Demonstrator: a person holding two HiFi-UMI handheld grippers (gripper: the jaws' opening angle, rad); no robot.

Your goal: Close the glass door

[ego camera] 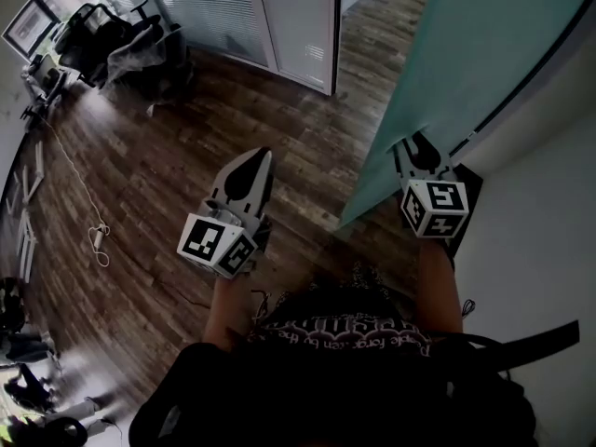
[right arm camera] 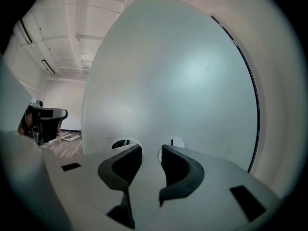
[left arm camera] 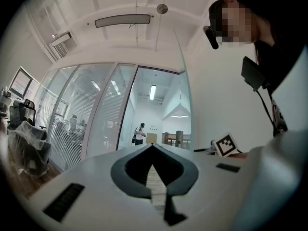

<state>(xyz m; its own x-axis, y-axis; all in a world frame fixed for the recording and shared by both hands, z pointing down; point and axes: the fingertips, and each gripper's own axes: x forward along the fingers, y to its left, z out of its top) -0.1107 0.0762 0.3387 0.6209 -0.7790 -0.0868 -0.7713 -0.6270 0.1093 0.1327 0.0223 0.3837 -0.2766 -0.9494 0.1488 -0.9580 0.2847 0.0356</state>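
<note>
The frosted glass door (ego camera: 438,73) stands at the right of the head view, slanting over the wooden floor; its lower corner is near the middle. My right gripper (ego camera: 416,147) points at the door's face with its tips at the glass. In the right gripper view the pale door (right arm camera: 183,81) fills the picture. The right gripper (right arm camera: 150,150) has its jaws apart, with only glass showing in the gap. My left gripper (ego camera: 251,161) hangs over the floor left of the door, shut and empty. The left gripper (left arm camera: 153,147) points level at the doorway.
Glass partitions with blinds (ego camera: 233,17) run along the far side. Office chairs (ego camera: 112,45) stand at the far left and a white cable (ego camera: 93,236) lies on the floor. A white wall (ego camera: 540,231) is at the right. A person (left arm camera: 139,134) stands far down the corridor.
</note>
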